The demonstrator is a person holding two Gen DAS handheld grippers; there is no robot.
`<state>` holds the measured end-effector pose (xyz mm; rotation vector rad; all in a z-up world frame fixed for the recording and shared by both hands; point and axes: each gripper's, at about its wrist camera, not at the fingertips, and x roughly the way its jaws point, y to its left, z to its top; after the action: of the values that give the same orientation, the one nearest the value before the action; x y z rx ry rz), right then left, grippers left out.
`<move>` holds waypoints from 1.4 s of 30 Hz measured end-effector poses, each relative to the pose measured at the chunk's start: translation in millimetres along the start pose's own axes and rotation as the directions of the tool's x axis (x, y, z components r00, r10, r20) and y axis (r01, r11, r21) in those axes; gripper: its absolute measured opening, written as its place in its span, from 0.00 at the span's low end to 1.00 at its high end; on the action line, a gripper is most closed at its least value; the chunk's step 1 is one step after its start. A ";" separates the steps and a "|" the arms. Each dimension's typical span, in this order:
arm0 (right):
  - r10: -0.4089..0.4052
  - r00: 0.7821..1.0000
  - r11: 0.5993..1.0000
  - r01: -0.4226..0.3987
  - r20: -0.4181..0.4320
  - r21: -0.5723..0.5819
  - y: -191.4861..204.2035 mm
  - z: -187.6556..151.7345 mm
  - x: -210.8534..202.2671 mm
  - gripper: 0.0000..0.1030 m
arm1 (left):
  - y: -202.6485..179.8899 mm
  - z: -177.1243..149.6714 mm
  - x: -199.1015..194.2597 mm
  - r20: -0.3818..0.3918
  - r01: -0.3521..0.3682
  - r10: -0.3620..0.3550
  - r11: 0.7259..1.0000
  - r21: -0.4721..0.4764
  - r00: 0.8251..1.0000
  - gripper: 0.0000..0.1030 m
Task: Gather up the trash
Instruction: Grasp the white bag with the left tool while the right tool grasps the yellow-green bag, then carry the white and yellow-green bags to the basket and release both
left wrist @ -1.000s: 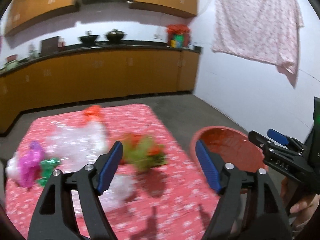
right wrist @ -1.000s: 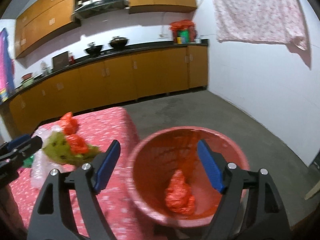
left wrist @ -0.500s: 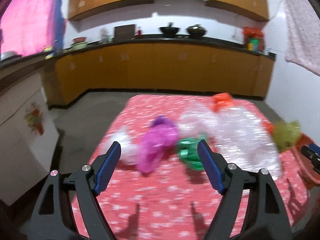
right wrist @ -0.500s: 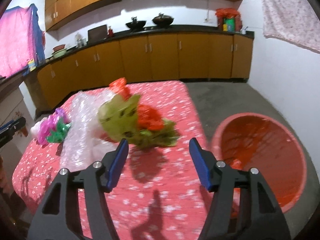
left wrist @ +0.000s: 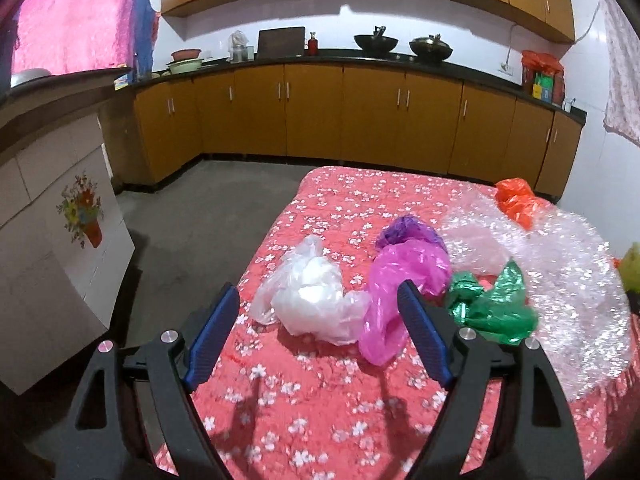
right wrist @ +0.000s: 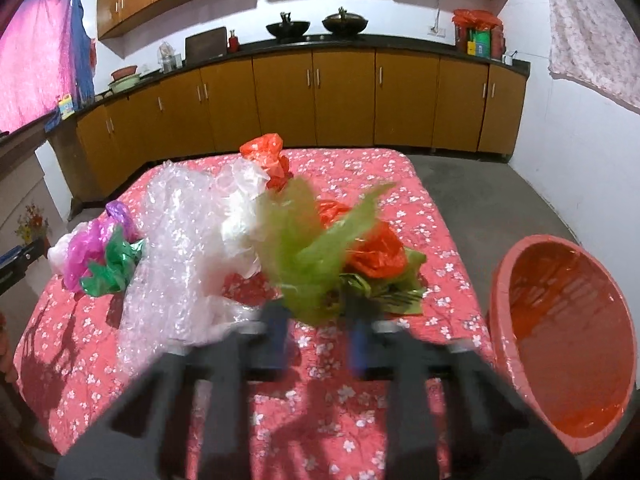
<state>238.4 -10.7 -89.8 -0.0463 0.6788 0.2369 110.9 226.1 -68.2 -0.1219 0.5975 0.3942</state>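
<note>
Red basket [right wrist: 568, 340] seen off table's [right wrist: 360, 400] right edge, contents unclear, right gripper [right wrist: 320, 332] just clenched on green bag [right wrist: 304, 256], previously over basket, left gripper [left wrist: 320, 332] kept released above white bag [left wrist: 312, 296].

Both cameras are looking forward and downward along their own gripper fingers, fisheye-wide. The left wrist view is sitting close over the near left corner of the surface [left wrist: 328, 364], its left gripper [left wrist: 320, 336] filling the bottom of the frame. The right wrist view is looking from the near right side, the red basin [right wrist: 500, 280] showing at lower right. Both views are sharing the pink bag [left wrist: 404, 272] [right wrist: 82, 256], the green bag [left wrist: 492, 304] [right wrist: 114, 264], the bubble wrap [left wrist: 568, 280] [right wrist: 180, 240] and the cabinets [left wrist: 312, 116] [right wrist: 344, 96] across the top.
</note>
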 end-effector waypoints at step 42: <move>0.040 0.998 0.999 -0.042 0.054 0.028 -5.1 5.7 -53.0 0.06 | -3.1 25.4 -3.6 -0.059 0.108 -0.108 0.994 0.007 0.992 0.38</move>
<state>203.2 -25.7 -52.3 0.0020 0.6308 0.2664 122.7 227.8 -45.3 -0.1553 0.6480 0.2834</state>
